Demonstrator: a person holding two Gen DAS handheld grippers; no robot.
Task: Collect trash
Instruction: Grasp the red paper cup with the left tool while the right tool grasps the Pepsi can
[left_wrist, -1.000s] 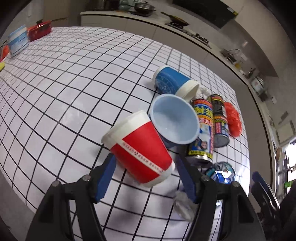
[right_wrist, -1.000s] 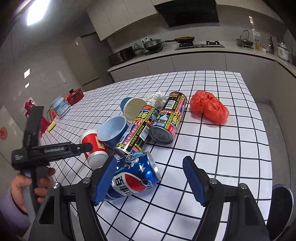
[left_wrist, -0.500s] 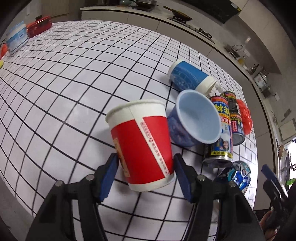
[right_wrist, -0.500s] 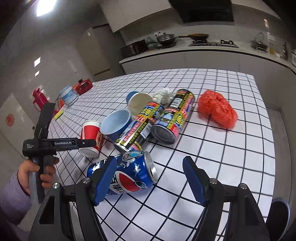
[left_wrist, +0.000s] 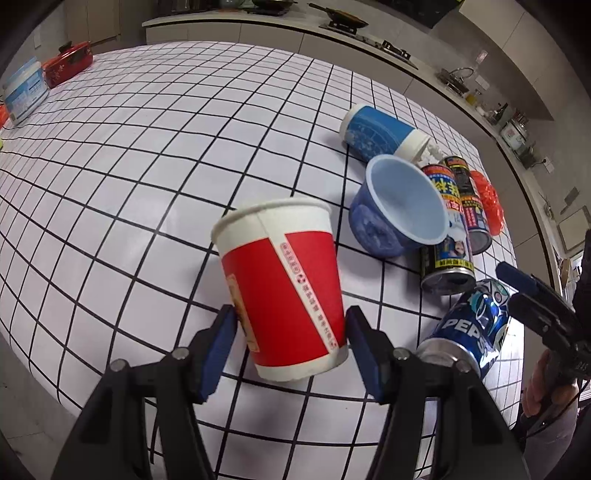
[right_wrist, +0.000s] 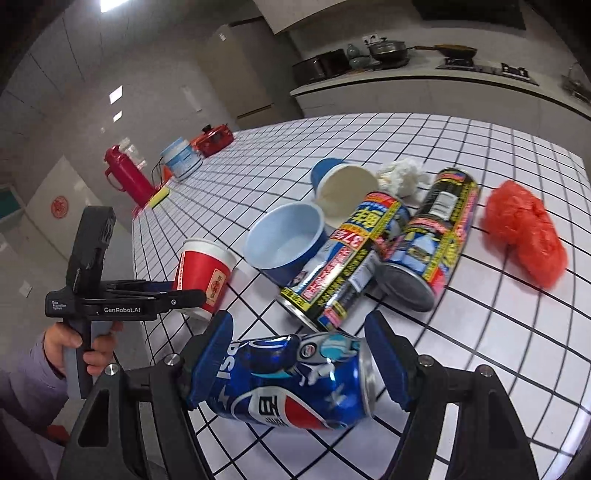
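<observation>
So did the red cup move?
Yes. The red cup was lying by the light blue bowl; now it is tipped upright and lifted, held by the left gripper.
</observation>
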